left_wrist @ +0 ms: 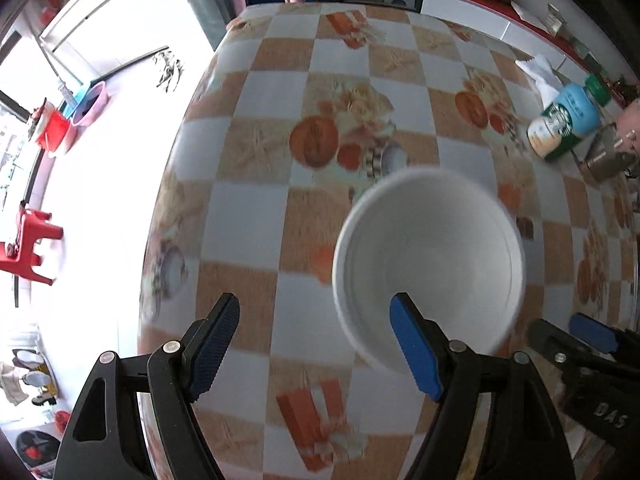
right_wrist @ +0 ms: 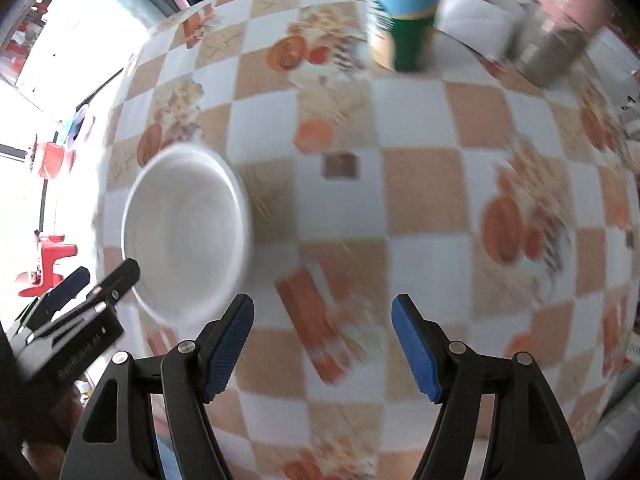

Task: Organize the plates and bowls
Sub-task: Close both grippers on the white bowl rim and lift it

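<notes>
I'm looking down on a table under a checkered orange-and-white fruit-print cloth [left_wrist: 256,216]. At its far right stands a blue-and-green tissue canister [left_wrist: 566,126], white tissue poking out, just beside a blurred grey metal container [left_wrist: 604,164]. Off the table's left, a red plastic stool [left_wrist: 30,240] stands on the floor.

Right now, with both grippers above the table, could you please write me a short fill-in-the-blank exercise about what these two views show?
1. The white bowl stands upright on a tablecloth with a ____ pattern.
2. Nothing is held between the fingers of the left gripper; they stand ____.
3. In the right wrist view, the bowl lies to the ____ of the right gripper.
4. The inside of the bowl is ____.

Missing words: checkered; open; left; empty
</notes>
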`<state>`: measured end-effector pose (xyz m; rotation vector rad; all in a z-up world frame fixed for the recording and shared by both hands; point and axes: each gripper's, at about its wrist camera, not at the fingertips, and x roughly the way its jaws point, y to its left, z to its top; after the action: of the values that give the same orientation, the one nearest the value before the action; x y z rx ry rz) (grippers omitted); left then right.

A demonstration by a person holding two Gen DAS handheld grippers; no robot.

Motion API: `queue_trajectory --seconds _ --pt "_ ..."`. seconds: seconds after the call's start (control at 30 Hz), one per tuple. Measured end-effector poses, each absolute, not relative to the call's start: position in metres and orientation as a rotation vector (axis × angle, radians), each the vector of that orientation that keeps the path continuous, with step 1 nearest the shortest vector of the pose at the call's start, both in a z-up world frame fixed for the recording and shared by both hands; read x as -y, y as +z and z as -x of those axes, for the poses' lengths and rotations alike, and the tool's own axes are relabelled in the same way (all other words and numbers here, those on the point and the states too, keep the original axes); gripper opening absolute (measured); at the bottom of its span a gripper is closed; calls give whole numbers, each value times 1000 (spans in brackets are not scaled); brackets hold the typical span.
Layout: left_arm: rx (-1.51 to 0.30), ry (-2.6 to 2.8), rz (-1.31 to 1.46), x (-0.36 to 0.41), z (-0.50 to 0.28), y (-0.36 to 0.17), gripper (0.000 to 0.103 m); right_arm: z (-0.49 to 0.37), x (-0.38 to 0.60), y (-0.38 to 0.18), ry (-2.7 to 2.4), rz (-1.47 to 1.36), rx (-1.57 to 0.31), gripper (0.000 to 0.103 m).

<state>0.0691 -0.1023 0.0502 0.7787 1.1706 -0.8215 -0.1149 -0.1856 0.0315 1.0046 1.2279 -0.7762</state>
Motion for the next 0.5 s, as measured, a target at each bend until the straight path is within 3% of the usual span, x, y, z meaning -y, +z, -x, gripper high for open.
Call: queue_trajectory --seconds 0.43,0.5 --pt "-1192 -807 -861 143 -85 7 80 71 205 -10 -766 -1003 -1273 73" --pt "-1213 -818 -854 146 -85 2 70 70 204 -12 -761 -993 -1267 72"
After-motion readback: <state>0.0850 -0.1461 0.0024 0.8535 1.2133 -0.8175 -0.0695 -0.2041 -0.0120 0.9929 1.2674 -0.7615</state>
